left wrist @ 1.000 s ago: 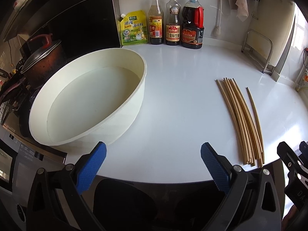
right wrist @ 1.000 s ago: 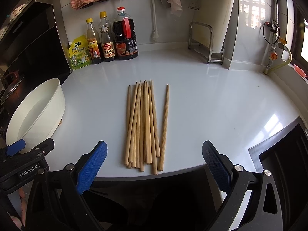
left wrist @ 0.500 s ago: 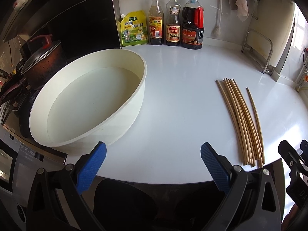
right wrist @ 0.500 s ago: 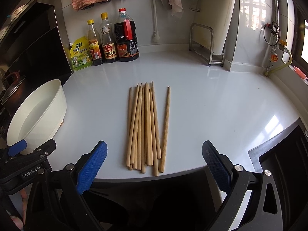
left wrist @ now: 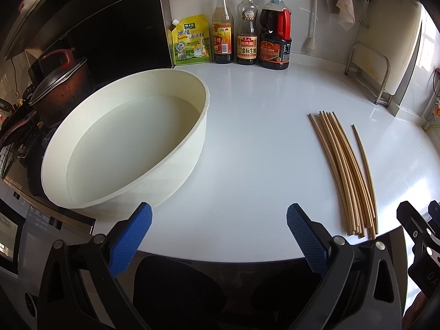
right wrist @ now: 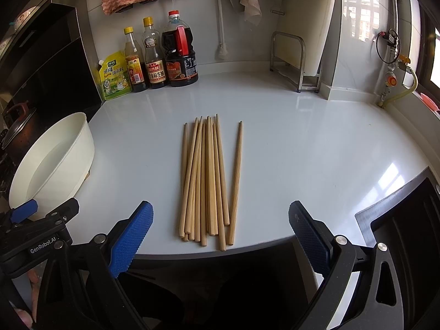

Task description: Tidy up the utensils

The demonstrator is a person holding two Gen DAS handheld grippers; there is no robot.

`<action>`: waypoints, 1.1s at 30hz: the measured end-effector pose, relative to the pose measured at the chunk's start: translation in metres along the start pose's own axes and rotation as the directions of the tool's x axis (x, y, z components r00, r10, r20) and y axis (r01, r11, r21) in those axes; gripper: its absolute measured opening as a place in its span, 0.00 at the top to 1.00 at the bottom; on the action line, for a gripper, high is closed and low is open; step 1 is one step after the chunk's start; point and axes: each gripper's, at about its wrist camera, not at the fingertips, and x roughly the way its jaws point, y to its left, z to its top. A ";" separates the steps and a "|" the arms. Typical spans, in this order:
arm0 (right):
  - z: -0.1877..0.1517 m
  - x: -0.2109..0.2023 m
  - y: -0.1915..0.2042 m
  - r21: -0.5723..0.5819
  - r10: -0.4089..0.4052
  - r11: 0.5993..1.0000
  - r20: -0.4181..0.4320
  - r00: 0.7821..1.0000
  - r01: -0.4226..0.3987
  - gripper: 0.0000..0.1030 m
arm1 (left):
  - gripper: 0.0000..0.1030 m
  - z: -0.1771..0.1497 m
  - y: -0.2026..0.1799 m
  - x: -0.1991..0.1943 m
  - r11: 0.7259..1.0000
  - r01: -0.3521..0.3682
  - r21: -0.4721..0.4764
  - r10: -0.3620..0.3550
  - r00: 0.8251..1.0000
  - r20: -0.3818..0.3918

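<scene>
Right wrist view looks straight down a bundle of wooden chopsticks [right wrist: 205, 181] lying on the white counter [right wrist: 316, 151], their thick ends at the near edge and their tips pointing to the far wall; one lone chopstick [right wrist: 236, 184] lies just to the right of the bundle, apart from it. The right gripper [right wrist: 220, 228] hangs at the near counter edge, released, its blue pads spread wide with nothing between them. At the left stands a white basin [right wrist: 68, 148] holding clear water, with the left gripper [left wrist: 218, 229] before it, also released and empty. From the left wrist view the chopsticks lie at the right, well apart from the basin. Far back by the wall stand three sauce bottles [right wrist: 161, 55] and a yellow-green pouch [right wrist: 114, 78].
</scene>
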 end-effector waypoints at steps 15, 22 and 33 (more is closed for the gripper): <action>0.013 0.036 -0.057 0.071 -0.044 0.996 -0.032 0.999 0.046 0.08 | 0.06 0.014 -0.064 0.027 0.980 0.164 0.113 -0.161 0.986 -0.038; 0.025 0.081 -0.061 0.015 -0.064 0.998 -0.126 0.990 0.067 0.08 | 0.06 0.030 -0.076 0.064 0.987 0.158 0.035 -0.153 0.983 -0.102; 0.028 0.120 -0.050 -0.095 -0.121 0.990 -0.175 0.977 0.106 0.08 | 0.06 0.042 -0.087 0.094 0.993 0.100 0.058 -0.091 0.985 -0.149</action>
